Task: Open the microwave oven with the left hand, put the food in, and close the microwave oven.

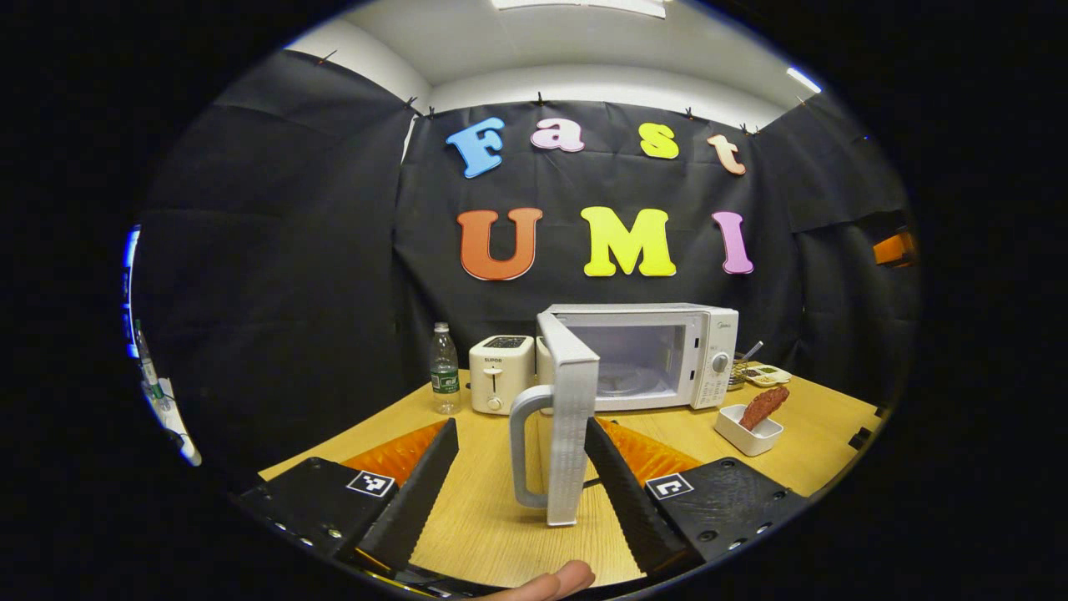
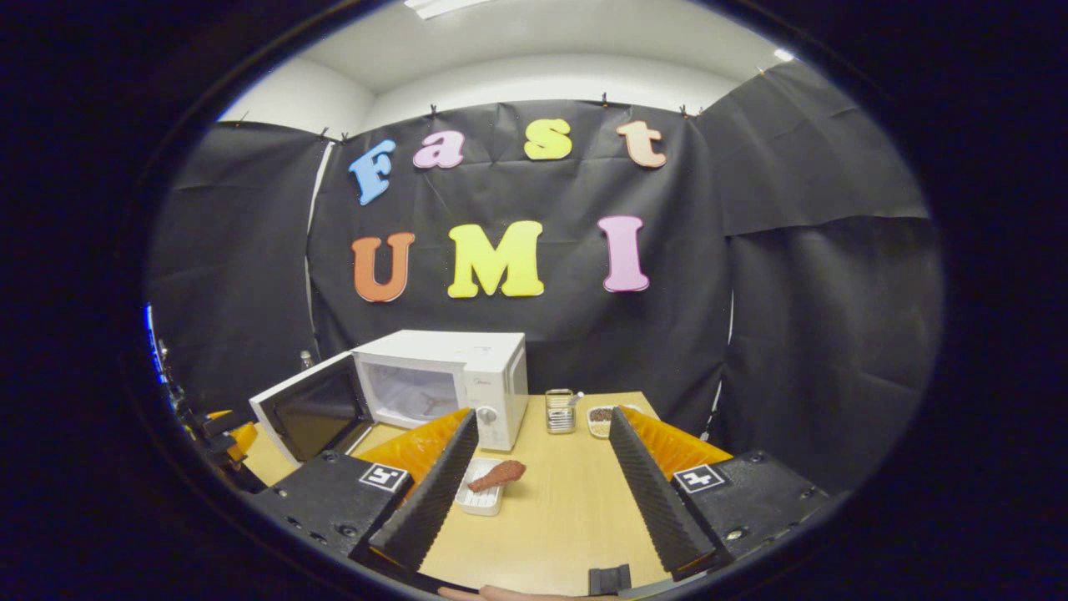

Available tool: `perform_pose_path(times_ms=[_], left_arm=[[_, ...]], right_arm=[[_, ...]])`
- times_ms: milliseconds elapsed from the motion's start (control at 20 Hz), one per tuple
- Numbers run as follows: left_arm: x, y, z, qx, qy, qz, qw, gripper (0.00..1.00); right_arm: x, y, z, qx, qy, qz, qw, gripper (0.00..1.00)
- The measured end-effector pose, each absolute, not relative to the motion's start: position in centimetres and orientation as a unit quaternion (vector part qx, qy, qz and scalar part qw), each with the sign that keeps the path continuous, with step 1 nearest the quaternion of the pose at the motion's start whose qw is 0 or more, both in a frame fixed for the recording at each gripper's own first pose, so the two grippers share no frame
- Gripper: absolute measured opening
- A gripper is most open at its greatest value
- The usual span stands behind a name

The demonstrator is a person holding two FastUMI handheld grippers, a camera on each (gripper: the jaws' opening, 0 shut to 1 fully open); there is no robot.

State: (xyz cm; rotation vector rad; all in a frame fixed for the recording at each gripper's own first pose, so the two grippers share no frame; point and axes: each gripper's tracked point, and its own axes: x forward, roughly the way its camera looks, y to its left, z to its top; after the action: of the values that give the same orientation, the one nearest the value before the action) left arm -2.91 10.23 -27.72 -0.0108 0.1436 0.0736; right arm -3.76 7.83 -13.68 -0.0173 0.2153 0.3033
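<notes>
1. I am holding my left gripper (image 1: pixel 521 467) with its fingers spread wide on either side of the microwave door (image 1: pixel 571 434); neither finger is pressing on the door or on its handle (image 1: pixel 524 446), so nothing is gripped.
2. I am holding my right gripper (image 2: pixel 542 484) spread open as well, with only bare table (image 2: pixel 567 517) between its fingers.
3. The microwave oven (image 1: pixel 659 355) is standing at the back of the table, and its door is standing swung out toward me, leaving the cavity exposed.
4. The food (image 2: pixel 496 476), a reddish-brown piece, is lying tilted in a small white dish (image 2: pixel 482 498) on the table, just in front of the microwave oven's control-panel end.
5. I am judging the dish to be light, rigid and smooth-walled, so it is likely to slip under a loose pinch. The food is resting loose across the rim and could slide off if the dish tips.
6. I am planning to take the dish by one short wall, one finger inside and one outside, and to keep it level.
7. I am judging the door to be stiff and hinged; its loop handle is the proper hold for closing.
</notes>
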Motion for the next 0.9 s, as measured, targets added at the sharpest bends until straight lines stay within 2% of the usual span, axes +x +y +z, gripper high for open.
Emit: perform_pose_path(times_ms=[50,100,300,350,400,450,500,550,600,650,900], left_arm=[[-3.1,10.1,-27.2,0.001,0.075,0.037,0.996,0.93],[-3.1,10.1,-26.2,0.006,0.072,0.042,0.997,0.93],[-2.1,9.3,-21.5,-0.011,0.047,0.047,0.998,0.95],[-1.9,8.8,-20.4,-0.021,0.043,0.042,0.998,0.86],[-1.7,8.5,-19.5,-0.029,0.042,0.041,0.998,0.96],[-1.4,8.4,-18.3,-0.035,0.035,0.044,0.998,0.87],[-1.1,8.4,-17.1,-0.039,0.029,0.048,0.998,0.96],[-0.9,8.3,-15.9,-0.040,0.021,0.052,0.998,0.96],[-0.5,8.0,-14.6,-0.040,0.014,0.054,0.998,0.95],[-0.1,7.3,-13.7,-0.039,0.010,0.053,0.998,0.94],[1.9,3.6,-10.7,-0.033,0.003,0.032,0.999,0.93]], right_arm=[[-2.6,8.3,-14.0,-0.008,0.113,0.153,0.982,0.95],[-1.4,8.6,-14.6,-0.008,0.120,0.154,0.981,1.00],[3.7,9.4,-17.9,-0.015,0.169,0.162,0.972,1.00],[4.7,9.9,-19.0,-0.014,0.187,0.174,0.967,0.95],[5.7,10.2,-20.2,-0.011,0.207,0.183,0.961,0.99],[6.6,10.4,-21.4,-0.005,0.227,0.193,0.955,0.98],[7.5,10.5,-22.6,0.001,0.248,0.200,0.948,0.90],[8.2,10.8,-23.9,0.004,0.269,0.210,0.940,0.99],[8.8,11.0,-25.1,0.005,0.286,0.219,0.933,0.89],[9.5,11.2,-26.1,0.008,0.304,0.226,0.925,0.96],[11.5,13.2,-31.4,0.047,0.391,0.278,0.876,0.95]])
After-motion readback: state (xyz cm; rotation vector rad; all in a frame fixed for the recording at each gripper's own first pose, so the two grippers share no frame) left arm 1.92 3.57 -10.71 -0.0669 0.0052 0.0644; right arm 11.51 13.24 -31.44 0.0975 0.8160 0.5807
